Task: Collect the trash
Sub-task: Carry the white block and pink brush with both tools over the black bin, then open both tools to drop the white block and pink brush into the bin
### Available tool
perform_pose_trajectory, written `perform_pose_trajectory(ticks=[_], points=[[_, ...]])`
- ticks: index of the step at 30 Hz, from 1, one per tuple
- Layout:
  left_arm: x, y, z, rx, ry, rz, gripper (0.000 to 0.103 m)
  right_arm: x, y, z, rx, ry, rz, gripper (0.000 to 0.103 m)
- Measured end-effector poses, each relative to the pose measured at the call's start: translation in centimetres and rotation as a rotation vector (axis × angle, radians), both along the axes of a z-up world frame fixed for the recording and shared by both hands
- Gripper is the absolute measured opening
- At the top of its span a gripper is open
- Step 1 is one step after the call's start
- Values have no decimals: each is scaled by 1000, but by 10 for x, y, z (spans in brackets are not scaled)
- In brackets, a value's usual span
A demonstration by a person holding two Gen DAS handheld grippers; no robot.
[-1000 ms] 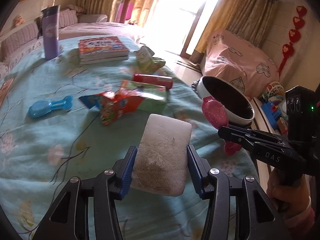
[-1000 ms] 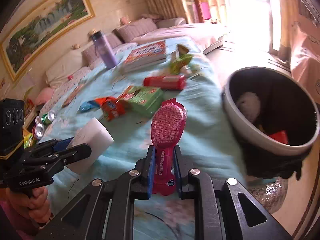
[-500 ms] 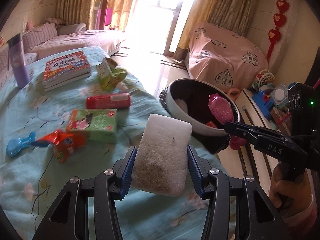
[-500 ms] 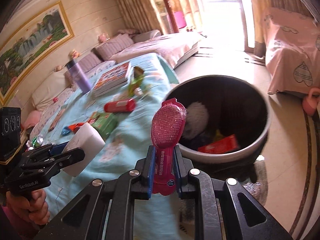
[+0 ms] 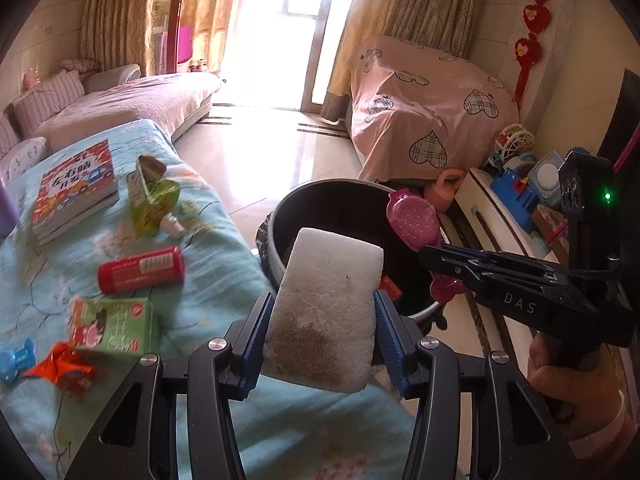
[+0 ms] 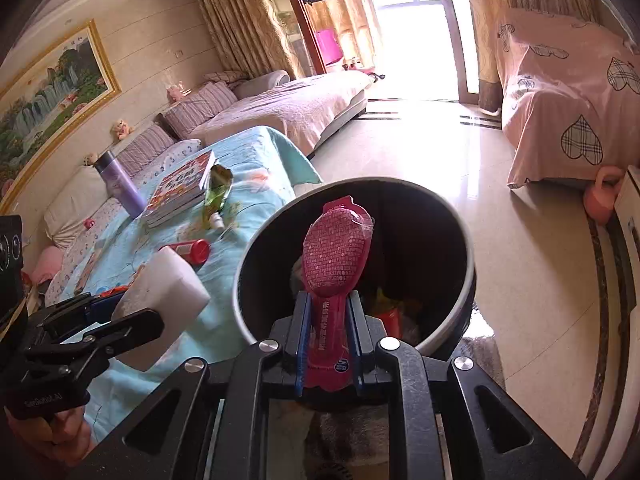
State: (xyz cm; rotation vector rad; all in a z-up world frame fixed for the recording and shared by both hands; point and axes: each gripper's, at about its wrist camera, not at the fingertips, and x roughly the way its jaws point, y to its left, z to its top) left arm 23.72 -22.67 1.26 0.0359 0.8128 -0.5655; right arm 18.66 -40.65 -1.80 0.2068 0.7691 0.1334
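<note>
My left gripper (image 5: 322, 330) is shut on a white sponge block (image 5: 326, 304) with a dirty lower face, held near the edge of the bed beside the black trash bin (image 5: 280, 216). In the right wrist view the same sponge block (image 6: 164, 292) shows at the left, still over the blue bedcover. My right gripper (image 6: 328, 342) is shut on the handle of a pink packaged brush (image 6: 336, 256), whose head hangs over the trash bin (image 6: 472, 276). Red and yellow wrappers lie inside the bin. In the left wrist view the pink brush (image 5: 414, 222) sits above the bin's far rim.
On the blue bedcover (image 5: 224, 236) lie a red tube (image 5: 140, 270), a green box (image 5: 114, 326), an orange wrapper (image 5: 64, 368), a green pouch (image 5: 154, 200) and a book (image 5: 74, 188). A purple bottle (image 6: 120, 188) stands behind. A pink-covered piece of furniture (image 5: 432, 120) and a toy shelf (image 5: 516, 196) flank the bin.
Both grippers have swung from over the bed toward the trash bin. The pink brush now hangs over the bin's mouth, and the sponge has come to the bed's edge beside the bin.
</note>
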Motion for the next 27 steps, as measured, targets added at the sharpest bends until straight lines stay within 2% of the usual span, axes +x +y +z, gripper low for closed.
perform_pose_trajectory(ticks=[15,18,21,23,25,27], points=[[45,-47,-12,42,13,-20,51,29,-24,-5,-15,27,-27,17],[51,-51,-16,48,23,-18,54,35,-26,-8,-17,41,-24,17],[54,-52,-19,45,44,-15,56,39,-29,-10,-13,50,-29,21],[54,-50,-20,36,49,-12,63,39,-31,-12,0,55,-38,24],[51,-46,-20,28,46,-9,65,35,-34,-13,15,50,-48,36],[48,-41,-20,16,46,-8,67,31,-34,-13,26,42,-51,44]])
